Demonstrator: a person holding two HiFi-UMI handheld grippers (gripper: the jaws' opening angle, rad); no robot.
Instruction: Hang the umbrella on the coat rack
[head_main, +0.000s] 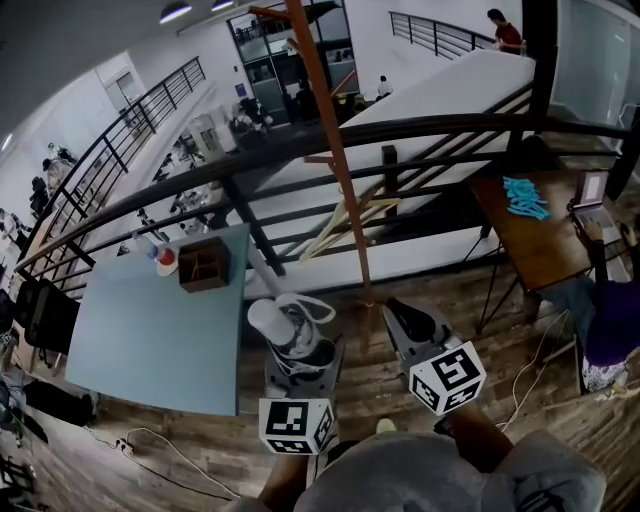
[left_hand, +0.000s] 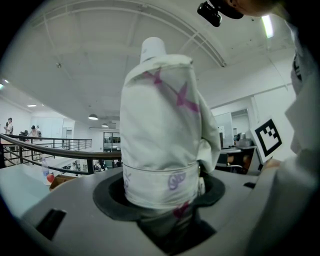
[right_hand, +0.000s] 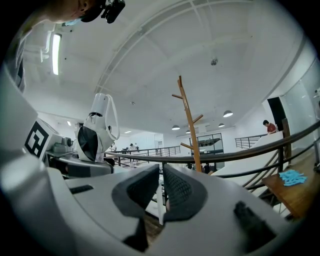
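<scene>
While the left gripper (head_main: 298, 360) is clamping it near its lower part, the folded umbrella (left_hand: 159, 125) is standing upright between the jaws. It is showing white cloth with a few purple-pink marks, and a strap with purple print is going round it (a white cap is sticking out at the top). The right gripper (right_hand: 161, 175) is holding nothing; its jaws are sitting almost together, with only a thin gap. The coat rack (head_main: 332, 150), an orange-brown pole with short branches, is rising just ahead of both grippers, close to the black railing (head_main: 450, 125). A light blue table (head_main: 150, 340) is bordering the left side and a brown desk (head_main: 530, 240) the right, with bare wooden floor (head_main: 368, 385) lying between them.
</scene>
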